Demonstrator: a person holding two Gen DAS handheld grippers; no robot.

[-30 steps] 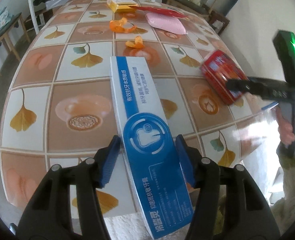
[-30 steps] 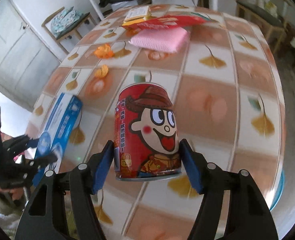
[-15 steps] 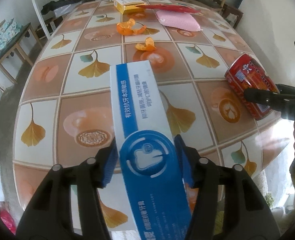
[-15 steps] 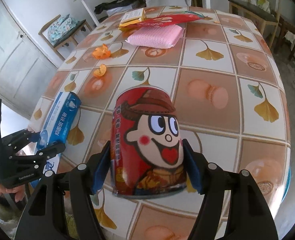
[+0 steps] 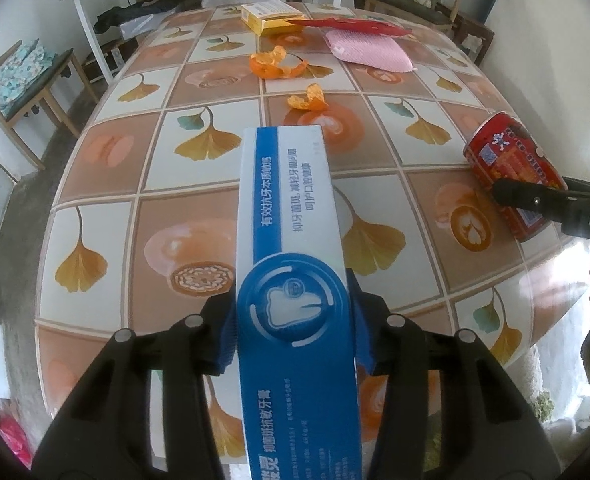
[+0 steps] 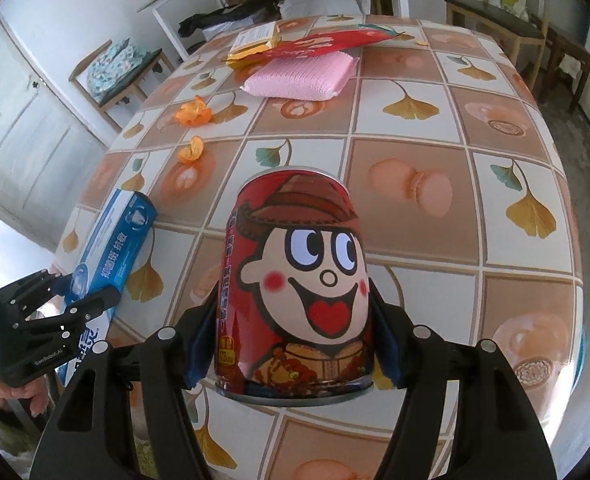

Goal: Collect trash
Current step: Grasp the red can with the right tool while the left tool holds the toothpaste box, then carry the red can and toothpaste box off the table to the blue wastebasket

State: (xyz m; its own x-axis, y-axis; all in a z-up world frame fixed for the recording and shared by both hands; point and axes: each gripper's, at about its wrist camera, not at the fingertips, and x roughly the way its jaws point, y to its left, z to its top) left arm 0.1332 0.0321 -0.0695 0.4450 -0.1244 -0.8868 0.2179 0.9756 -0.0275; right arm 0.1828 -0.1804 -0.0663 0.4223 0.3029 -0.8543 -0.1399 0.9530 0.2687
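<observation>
1. Tiled-pattern bench (image 5: 111,200): left claw (image 5: 293,332) is closing on the blue-and-white toothpaste box (image 5: 291,216), which points toward 12 o'clock and overhangs the near edge.
2. Right claw (image 6: 291,344) clamps the red cartoon can (image 6: 295,280), tilted above the bench near its 6 o'clock edge.
3. Orange peels (image 5: 307,98) lie at 12 o'clock, well apart, with bare bench between.

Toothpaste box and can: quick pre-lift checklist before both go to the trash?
1. Left gripper on the toothpaste box: jaws closing, pads at both long sides: ok.
2. Box overhangs the table edge, near end unsupported: cannot tell if it will tilt.
3. Right gripper pads against the red can: ok.
4. Can off the table: cannot tell.
5. Trash bin in view: not ok.
6. Orange peels uncollected: not ok.
</observation>
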